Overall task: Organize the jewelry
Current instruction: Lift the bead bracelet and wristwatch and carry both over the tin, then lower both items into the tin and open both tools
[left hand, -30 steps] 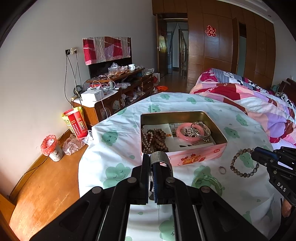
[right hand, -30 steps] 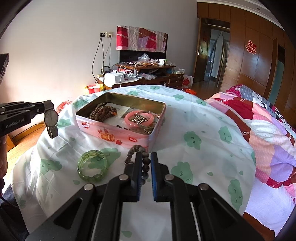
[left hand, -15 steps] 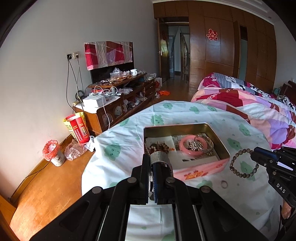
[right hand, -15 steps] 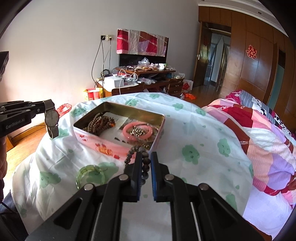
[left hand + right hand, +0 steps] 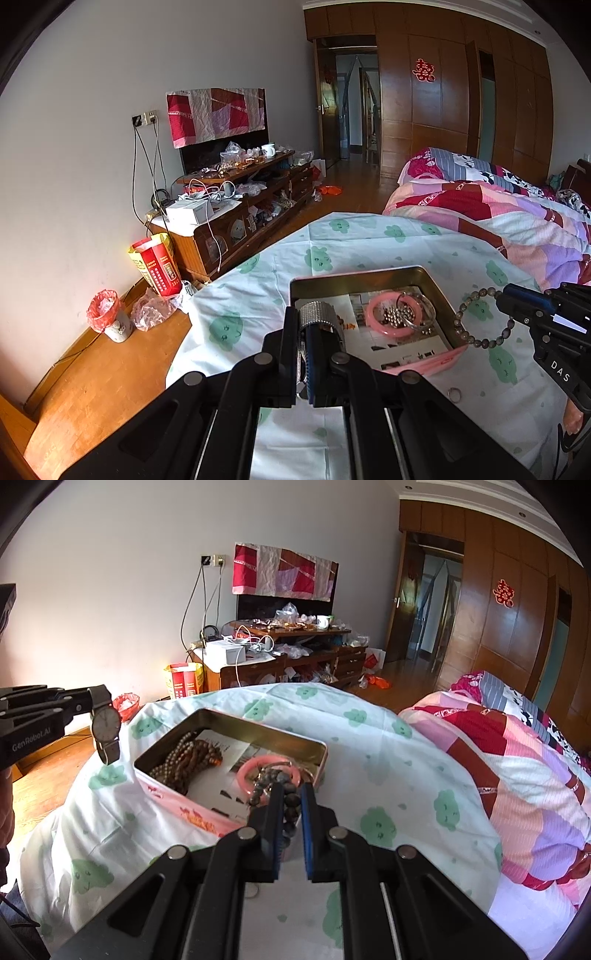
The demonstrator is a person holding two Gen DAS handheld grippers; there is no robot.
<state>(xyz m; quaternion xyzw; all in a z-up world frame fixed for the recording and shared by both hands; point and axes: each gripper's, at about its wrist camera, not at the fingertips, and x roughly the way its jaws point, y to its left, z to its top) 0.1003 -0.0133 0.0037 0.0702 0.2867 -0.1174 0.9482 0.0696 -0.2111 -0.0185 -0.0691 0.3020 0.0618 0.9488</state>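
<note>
A pink metal tin (image 5: 424, 365) (image 5: 173, 797) sits open on the cloth-covered table. It holds a pink bangle (image 5: 376, 314) (image 5: 245, 771), brown bead strands (image 5: 188, 755) and silver beads. My left gripper (image 5: 308, 321) (image 5: 90, 701) is shut on a wristwatch (image 5: 106, 725), whose mesh strap (image 5: 318, 314) shows between the fingers; it hangs left of the tin. My right gripper (image 5: 291, 797) (image 5: 504, 295) is shut on a grey bead bracelet (image 5: 480, 321) (image 5: 273, 782), held over the tin's near right corner.
A small silver ring (image 5: 455, 394) lies on the cloth near the tin. A quilted bed (image 5: 517, 760) is on the right. A cluttered TV cabinet (image 5: 236, 206), a red box (image 5: 157, 266) and a bin (image 5: 107, 314) stand by the wall.
Both grippers have risen and moved toward the tin with their items. The bead bracelet is now over the tin's edge. The green bangle on the cloth has dropped out of view.
</note>
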